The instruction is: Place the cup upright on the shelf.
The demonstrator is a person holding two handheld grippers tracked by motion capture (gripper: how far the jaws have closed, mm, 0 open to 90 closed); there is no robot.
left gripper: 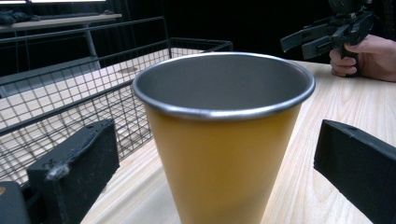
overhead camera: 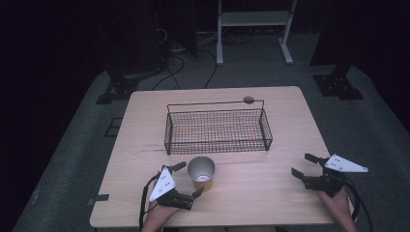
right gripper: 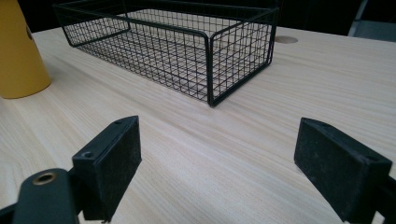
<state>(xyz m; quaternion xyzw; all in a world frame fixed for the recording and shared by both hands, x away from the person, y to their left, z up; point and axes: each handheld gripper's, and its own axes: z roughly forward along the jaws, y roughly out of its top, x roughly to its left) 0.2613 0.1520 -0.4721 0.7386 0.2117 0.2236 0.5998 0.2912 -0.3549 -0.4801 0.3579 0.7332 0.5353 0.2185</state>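
A yellow cup (overhead camera: 201, 173) with a metal rim stands upright on the table (overhead camera: 261, 193), near its front edge and just in front of the wire basket (overhead camera: 217, 126). The left tool (overhead camera: 187, 181) reaches toward it from the left, its jaws spread wide with one on each side of the cup; in the left gripper view the cup (left gripper: 224, 135) sits between the two black jaws, with a gap showing on both sides, so neither jaw touches it. The left hand (overhead camera: 157, 218) comes in from the table's front edge, pointing the tool right and slightly forward. The right tool (overhead camera: 303, 165) is well apart from the cup, near the table's right edge, jaws also apart and holding nothing, aimed left toward the basket. The right hand (overhead camera: 338, 203) grips it from behind, with the cable trailing off the edge.
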